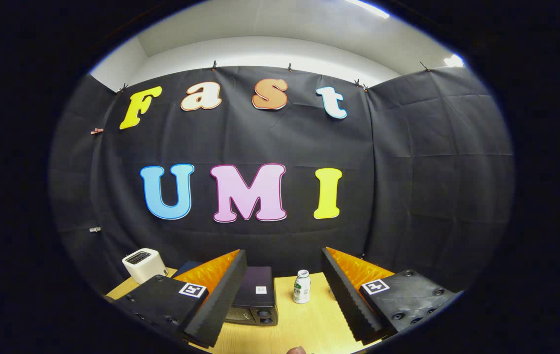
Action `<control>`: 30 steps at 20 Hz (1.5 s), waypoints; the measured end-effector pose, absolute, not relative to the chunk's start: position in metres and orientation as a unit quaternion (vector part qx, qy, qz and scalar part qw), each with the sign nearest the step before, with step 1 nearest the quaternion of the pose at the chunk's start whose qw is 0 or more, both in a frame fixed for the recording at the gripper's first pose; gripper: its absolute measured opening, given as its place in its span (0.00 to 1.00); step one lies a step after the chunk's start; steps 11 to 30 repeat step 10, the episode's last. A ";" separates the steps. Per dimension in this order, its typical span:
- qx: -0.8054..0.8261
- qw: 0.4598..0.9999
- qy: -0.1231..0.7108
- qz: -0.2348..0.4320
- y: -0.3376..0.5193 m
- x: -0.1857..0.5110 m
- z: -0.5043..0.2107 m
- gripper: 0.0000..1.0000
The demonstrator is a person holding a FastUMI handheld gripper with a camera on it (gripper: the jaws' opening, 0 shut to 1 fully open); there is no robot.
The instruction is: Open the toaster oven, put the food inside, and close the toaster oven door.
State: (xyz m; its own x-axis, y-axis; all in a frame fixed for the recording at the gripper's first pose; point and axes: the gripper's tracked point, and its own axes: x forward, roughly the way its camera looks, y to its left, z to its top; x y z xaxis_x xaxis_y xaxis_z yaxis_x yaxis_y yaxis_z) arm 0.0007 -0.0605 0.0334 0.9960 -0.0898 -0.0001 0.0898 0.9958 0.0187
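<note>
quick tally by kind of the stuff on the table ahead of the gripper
Toaster oven, dark, between the open gripper fingers: 1
Small white bottle, just right of the oven: 1
White boxy appliance, beyond the left finger: 1
Total: 3, all standing on the wooden table

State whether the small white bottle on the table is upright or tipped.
Upright: the white bottle stands cap-up on the table, beyond the open hand-held gripper.

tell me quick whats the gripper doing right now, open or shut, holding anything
Gripper: open, fingers spread wide and holding nothing; the toaster oven and a small white bottle sit on the wooden table beyond the fingertips.
</note>
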 end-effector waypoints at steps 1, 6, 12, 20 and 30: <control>0.008 0.999 -0.001 -0.045 -0.061 0.000 0.034 0.98; 0.013 0.999 0.017 -0.046 -0.068 0.003 0.023 0.98; 0.019 0.998 0.025 -0.046 -0.072 0.003 0.017 0.98; 0.019 0.998 0.025 -0.046 -0.072 0.003 0.017 0.98; 0.019 0.998 0.025 -0.046 -0.072 0.003 0.017 0.98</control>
